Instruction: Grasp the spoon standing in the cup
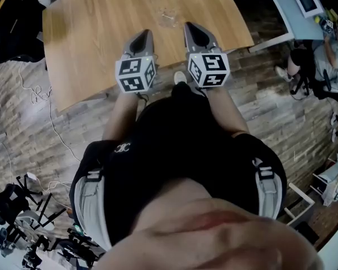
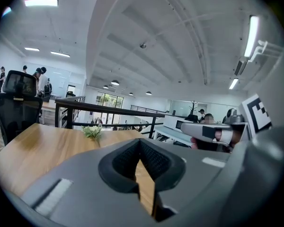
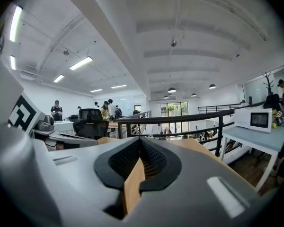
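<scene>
Head view: left gripper and right gripper side by side above near part of wooden table; jaws of both pressed together, nothing between; clear cup just beyond tips, farther on table; spoon too small to tell.

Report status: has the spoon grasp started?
Done: nothing visible. In hand: nothing; the left gripper and right gripper are both shut and empty, over the table's near edge. Left: open a gripper, reach the clear cup farther up the table, close on the spoon, too faint here to confirm.
</scene>
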`<act>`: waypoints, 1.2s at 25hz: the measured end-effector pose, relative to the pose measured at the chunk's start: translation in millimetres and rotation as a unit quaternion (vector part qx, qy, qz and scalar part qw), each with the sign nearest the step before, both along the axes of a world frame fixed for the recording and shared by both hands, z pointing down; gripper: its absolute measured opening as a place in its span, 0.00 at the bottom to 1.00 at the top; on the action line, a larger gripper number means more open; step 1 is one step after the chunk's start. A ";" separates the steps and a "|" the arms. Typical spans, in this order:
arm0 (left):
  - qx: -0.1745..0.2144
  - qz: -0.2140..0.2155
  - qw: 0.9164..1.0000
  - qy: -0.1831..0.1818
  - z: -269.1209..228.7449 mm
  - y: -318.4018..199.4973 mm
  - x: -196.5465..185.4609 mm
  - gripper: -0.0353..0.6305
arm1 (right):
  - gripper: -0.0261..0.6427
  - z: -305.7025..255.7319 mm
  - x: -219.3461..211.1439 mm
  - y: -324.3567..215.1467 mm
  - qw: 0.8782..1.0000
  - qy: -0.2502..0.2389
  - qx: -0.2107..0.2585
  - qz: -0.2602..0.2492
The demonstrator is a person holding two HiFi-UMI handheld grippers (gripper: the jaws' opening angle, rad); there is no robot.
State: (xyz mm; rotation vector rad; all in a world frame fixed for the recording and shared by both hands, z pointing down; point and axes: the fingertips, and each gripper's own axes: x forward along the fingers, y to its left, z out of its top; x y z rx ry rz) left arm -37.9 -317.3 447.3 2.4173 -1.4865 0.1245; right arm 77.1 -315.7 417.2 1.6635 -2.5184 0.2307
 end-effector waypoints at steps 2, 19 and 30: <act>-0.003 -0.003 1.000 -0.005 4.7 -11.7 6.0 0.07 | 0.04 7.8 6.1 -16.3 1.000 -0.001 -0.010 -0.003; -0.080 -0.089 0.993 -0.018 66.2 -93.7 -4.9 0.07 | 0.16 159.4 -1.5 -128.9 0.979 0.067 -0.171 -0.085; -0.107 -0.116 0.987 -0.041 81.5 -100.9 -11.3 0.07 | 0.17 239.6 -10.4 -146.4 0.959 0.104 -0.244 -0.103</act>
